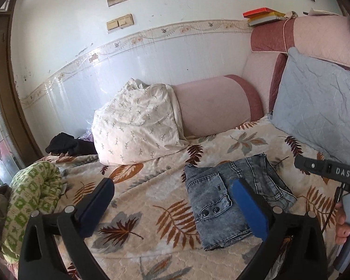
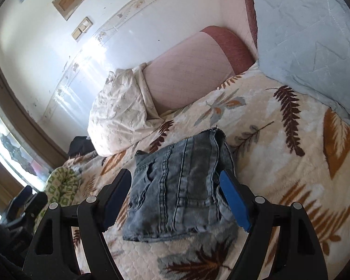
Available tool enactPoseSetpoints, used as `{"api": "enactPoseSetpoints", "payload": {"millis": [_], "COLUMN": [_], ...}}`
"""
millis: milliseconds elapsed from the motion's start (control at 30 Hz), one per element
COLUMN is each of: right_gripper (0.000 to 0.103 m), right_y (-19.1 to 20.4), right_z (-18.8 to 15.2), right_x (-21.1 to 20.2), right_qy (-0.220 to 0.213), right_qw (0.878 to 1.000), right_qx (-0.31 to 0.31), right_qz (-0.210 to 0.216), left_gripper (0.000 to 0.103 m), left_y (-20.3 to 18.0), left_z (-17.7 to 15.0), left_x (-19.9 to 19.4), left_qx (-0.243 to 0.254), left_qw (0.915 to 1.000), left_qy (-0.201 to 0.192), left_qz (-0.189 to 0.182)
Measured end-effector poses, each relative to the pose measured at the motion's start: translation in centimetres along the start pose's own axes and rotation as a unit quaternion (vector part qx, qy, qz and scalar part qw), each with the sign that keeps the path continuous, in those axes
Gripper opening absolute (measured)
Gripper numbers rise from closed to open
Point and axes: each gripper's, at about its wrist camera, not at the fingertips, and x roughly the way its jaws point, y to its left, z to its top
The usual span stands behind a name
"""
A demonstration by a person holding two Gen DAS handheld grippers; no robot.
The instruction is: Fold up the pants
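Observation:
The pants are grey-blue denim jeans, folded into a compact rectangle on the leaf-patterned blanket. In the left wrist view my left gripper is open and empty, its right pad over the jeans' middle and its left pad over bare blanket. The right gripper's body shows at the right edge. In the right wrist view the folded jeans lie between the open fingers of my right gripper, which holds nothing. The left gripper's body shows at the lower left.
A cream floral pillow leans on a pink bolster by the wall. A light blue pillow stands at the headboard. A green-patterned rolled cloth and a dark garment lie at the left.

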Motion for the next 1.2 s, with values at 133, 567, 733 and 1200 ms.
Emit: {"api": "enactPoseSetpoints", "payload": {"millis": [133, 567, 733, 1200], "right_gripper": [0.078, 0.08, 0.08, 0.08], "right_y": [1.0, 1.9, 2.7, 7.3], "right_z": [-0.9, -3.4, -4.9, -11.3], "right_x": [-1.2, 0.7, 3.5, 2.6], "right_qy": [-0.007, -0.009, 0.013, -0.022], "right_qw": [1.0, 0.999, 0.998, 0.997], "right_qx": [-0.013, -0.001, -0.014, -0.007], "right_qz": [-0.001, -0.036, -0.057, -0.074], "left_gripper": [0.103, 0.103, 0.103, 0.103], "left_y": [0.8, 6.2, 11.2, 25.7], "left_z": [-0.2, -4.4, -5.9, -7.2], "left_x": [-1.3, -5.6, -9.2, -18.7], "left_qx": [-0.003, -0.01, -0.023, -0.099], "left_qw": [1.0, 0.9989, 0.9968, 0.9814], "left_qy": [-0.003, 0.032, 0.028, -0.022], "left_qz": [0.009, 0.033, 0.071, 0.163]}}
